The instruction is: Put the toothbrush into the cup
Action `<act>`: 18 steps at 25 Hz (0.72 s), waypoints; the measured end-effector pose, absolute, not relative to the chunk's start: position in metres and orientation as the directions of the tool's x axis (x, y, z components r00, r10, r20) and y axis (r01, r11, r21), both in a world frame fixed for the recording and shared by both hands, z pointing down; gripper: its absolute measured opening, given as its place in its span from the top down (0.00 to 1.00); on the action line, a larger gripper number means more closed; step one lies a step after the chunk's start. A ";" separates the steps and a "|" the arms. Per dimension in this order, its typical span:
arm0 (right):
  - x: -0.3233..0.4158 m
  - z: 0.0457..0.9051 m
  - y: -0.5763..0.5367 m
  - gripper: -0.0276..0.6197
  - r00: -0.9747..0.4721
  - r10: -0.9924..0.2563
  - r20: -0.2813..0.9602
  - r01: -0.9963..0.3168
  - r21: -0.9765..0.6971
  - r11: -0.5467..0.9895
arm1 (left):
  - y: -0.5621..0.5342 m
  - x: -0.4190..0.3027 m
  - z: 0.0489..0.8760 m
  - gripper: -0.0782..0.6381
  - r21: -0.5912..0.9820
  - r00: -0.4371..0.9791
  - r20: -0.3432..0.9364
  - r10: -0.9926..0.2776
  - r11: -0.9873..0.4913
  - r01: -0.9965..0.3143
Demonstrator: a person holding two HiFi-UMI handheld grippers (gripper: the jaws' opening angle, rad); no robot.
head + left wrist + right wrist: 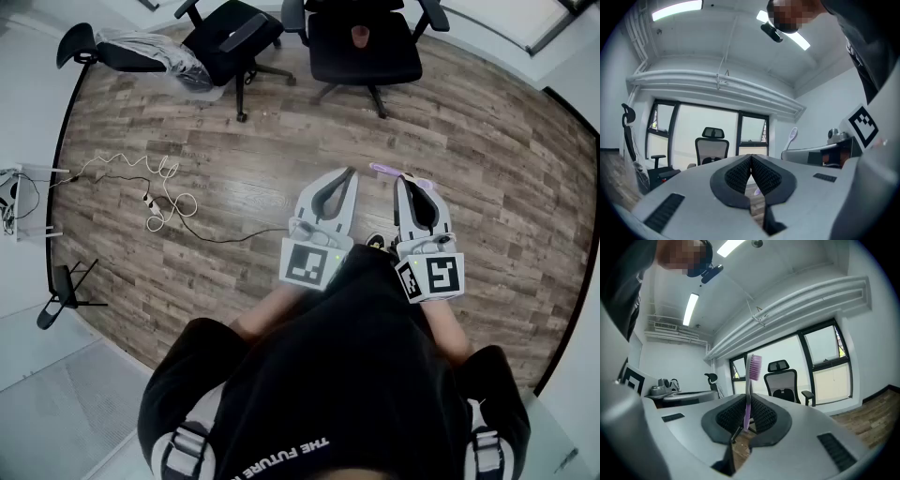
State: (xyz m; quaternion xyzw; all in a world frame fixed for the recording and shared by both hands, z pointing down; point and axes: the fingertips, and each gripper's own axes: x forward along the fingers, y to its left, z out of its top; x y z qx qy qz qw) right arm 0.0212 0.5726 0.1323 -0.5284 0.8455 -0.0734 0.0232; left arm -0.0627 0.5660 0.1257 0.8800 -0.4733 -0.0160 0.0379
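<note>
From where I stand, the person in the dark shirt (356, 366) holds both tools out in front, side by side and just apart, pointing away over the wooden floor (478, 141). The left tool (350, 173) has its jaws pressed together with nothing between the pads. I take it to be idle, kept alongside only to stay out of the way. The right tool (406, 181) is clamped on the lilac toothbrush (748, 394) low on its handle. The bristle head stands up above the jaws and the handle runs down through the gap, a hold that leaves one end free to drop into something.

There is no bench here, only bare boards ahead. A loose white cable (169, 199) lies well off to the left, so the way forward looks open. Beyond that, an office chair (398, 56) stands near the far wall with a small pinkish cup (360, 36) on its seat. I'd guess that's the target, well apart from the toothbrush. A second chair (230, 37) stands just to its left, and the armrests narrow the approach.
</note>
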 end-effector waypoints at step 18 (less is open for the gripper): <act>0.024 0.119 0.560 0.89 -0.399 -0.917 0.026 -0.907 -0.160 0.390 | 0.546 -0.114 0.114 0.86 0.061 0.427 0.026 -0.904 -0.425 -0.903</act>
